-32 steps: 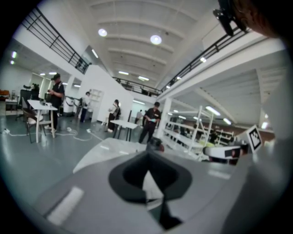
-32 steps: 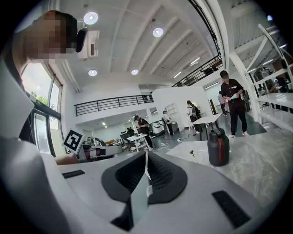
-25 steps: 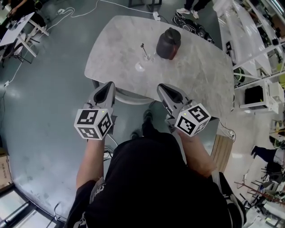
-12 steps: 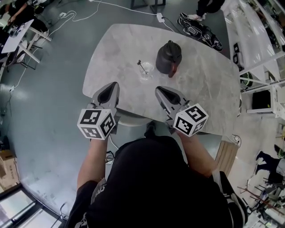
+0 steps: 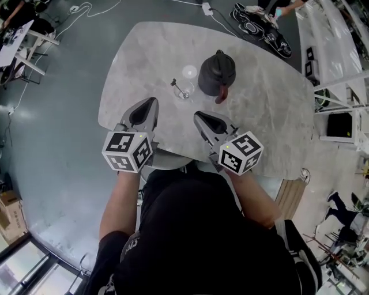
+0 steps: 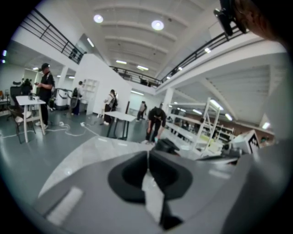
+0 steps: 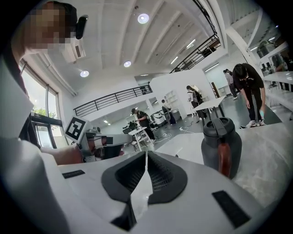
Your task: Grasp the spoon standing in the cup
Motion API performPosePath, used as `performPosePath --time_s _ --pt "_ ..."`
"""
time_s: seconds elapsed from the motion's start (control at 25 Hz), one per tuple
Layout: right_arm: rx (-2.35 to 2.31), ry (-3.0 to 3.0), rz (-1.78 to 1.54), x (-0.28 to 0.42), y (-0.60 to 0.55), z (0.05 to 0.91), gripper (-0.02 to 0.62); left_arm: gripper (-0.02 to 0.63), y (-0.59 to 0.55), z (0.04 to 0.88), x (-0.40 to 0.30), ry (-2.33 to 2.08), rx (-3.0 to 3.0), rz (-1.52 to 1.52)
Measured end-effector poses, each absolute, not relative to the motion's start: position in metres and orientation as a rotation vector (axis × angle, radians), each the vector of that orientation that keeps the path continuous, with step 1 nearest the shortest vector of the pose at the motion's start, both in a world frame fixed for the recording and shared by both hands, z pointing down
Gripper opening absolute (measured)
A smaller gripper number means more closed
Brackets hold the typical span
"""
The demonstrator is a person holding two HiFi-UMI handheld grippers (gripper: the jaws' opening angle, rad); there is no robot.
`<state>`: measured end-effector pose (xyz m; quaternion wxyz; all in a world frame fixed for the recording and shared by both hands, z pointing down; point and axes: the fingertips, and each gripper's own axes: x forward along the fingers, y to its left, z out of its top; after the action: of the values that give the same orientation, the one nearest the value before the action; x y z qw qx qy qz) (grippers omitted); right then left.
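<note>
Head view, items left to right: white desk [image 5: 20, 43] at the far left edge with cables [image 5: 86, 10] trailing over the glossy grey floor [image 5: 52, 144]; left gripper [image 5: 151, 103], grey body, jaws pressed together with nothing between them, tips over the near edge of the table; its marker cube [image 5: 128, 151] carries black-and-white square codes, no letters; spoon [image 5: 176, 86] standing tilted in the clear cup [image 5: 184, 91], handle leaning left, the cup resting on the table ahead of both grippers, between them and apart from each; right gripper [image 5: 199, 117], same build, jaws closed tip to tip and holding nothing, pointing toward the cup; dark lidded jug [image 5: 217, 70] with a reddish-brown part on its near side, just right of the cup; second marker cube [image 5: 240, 152], same square codes; white shelving [image 5: 340, 86] along the right edge. Surface: oval table [image 5: 271, 115] of pale grey marbled stone. Room: large open hall, white ceiling with round lamps, railed upper gallery. White print on the person's black sleeve [image 5: 130, 246], too small to read
</note>
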<state>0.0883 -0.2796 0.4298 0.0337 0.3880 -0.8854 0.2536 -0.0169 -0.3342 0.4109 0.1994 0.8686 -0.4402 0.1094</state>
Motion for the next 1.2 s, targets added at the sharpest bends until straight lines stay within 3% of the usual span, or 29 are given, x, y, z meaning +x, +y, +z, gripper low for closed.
performPosePath --time_s 0.24,0.76,1.2 --pt "1.263 -2.653 0.802 0.086 -0.301 0.439 0.009 0.037 -0.364 0.434 -0.005 -1.112 2.446 0.334" --pt "1.377 -2.526 0.913 0.097 -0.312 0.468 0.011 0.172 -0.419 0.518 0.028 -0.933 2.453 0.494" --pt "1.452 -2.471 0.960 0.105 -0.303 0.476 0.009 0.202 -0.435 0.580 0.045 -0.832 2.391 0.615"
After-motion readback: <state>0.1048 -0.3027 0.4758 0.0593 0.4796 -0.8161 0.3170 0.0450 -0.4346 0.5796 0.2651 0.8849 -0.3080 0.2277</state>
